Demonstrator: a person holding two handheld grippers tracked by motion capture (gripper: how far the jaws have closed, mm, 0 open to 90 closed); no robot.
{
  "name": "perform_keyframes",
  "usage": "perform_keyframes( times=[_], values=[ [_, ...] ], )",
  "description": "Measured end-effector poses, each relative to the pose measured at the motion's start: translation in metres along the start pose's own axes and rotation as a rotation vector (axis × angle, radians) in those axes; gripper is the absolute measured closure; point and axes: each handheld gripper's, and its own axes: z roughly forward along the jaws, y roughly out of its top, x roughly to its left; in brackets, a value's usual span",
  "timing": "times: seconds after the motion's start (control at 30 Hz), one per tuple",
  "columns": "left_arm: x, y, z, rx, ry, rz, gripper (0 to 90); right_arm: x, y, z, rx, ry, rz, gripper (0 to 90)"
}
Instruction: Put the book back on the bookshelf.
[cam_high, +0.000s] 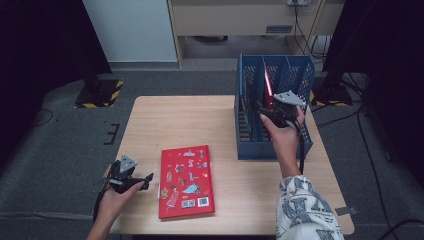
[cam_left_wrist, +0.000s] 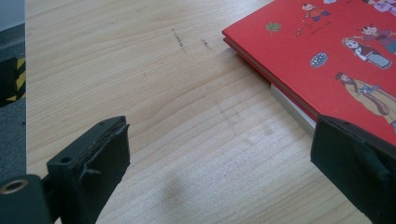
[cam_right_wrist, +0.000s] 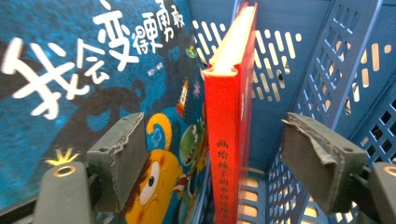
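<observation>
Red and glossy, the flat picture book (cam_high: 186, 181) with cartoon figures on its cover lies near the front edge of the pale wooden table (cam_high: 165, 120), cover up, apart from everything else. It is probably lying there to be picked up next. Just to its left the left gripper (cam_high: 146, 180) hovers low over the wood, pointing right toward the book's long side. Its jaws are apart with nothing between them, and in the left gripper view one black pad (cam_left_wrist: 355, 168) sits in front of the book's near corner; whether it touches cannot be told.

Farther off, on the right of the table, stands the blue perforated plastic file rack (cam_high: 274, 145) with upright dividers. The right gripper (cam_high: 264, 111) reaches into a middle compartment. There a thin red hardcover book (cam_right_wrist: 229, 140) stands on end, spine toward the gripper, beside a blue-covered picture book (cam_right_wrist: 70, 70) with white lettering to its left. The jaws are spread to either side of the red spine without pressing it, so the book looks set down, the rack keeping it upright.
</observation>
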Motion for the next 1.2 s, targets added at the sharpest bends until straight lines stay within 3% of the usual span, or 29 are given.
perform_keyframes(
  times=[0.27,0.47,0.57,0.7,0.93,1.0,1.2],
  values=[
    [-0.001,0.001,0.000,-0.002,-0.005,0.006,4.0,0.001,-0.007,-0.018,-0.011,0.033,0.006,19.8],
    [-0.003,0.001,-0.001,-0.008,-0.016,0.014,4.5,0.003,-0.021,-0.044,-0.018,0.084,0.004,20.0],
    [-0.004,0.002,-0.002,-0.018,-0.047,-0.007,5.5,0.005,-0.029,-0.057,-0.021,0.117,0.012,19.9],
    [-0.008,0.002,-0.005,-0.030,-0.067,-0.007,7.5,0.013,-0.042,-0.074,-0.012,0.153,-0.004,19.2],
    [-0.018,0.006,-0.006,-0.047,-0.135,0.008,12.5,0.040,-0.071,-0.088,0.025,0.247,-0.023,18.5],
    [-0.021,0.007,-0.005,-0.042,-0.146,0.018,13.3,0.052,-0.080,-0.088,0.039,0.272,-0.042,18.3],
    [-0.031,0.009,-0.002,-0.043,-0.187,0.014,13.6,0.083,-0.102,-0.081,0.074,0.365,-0.038,16.8]
  ],
)
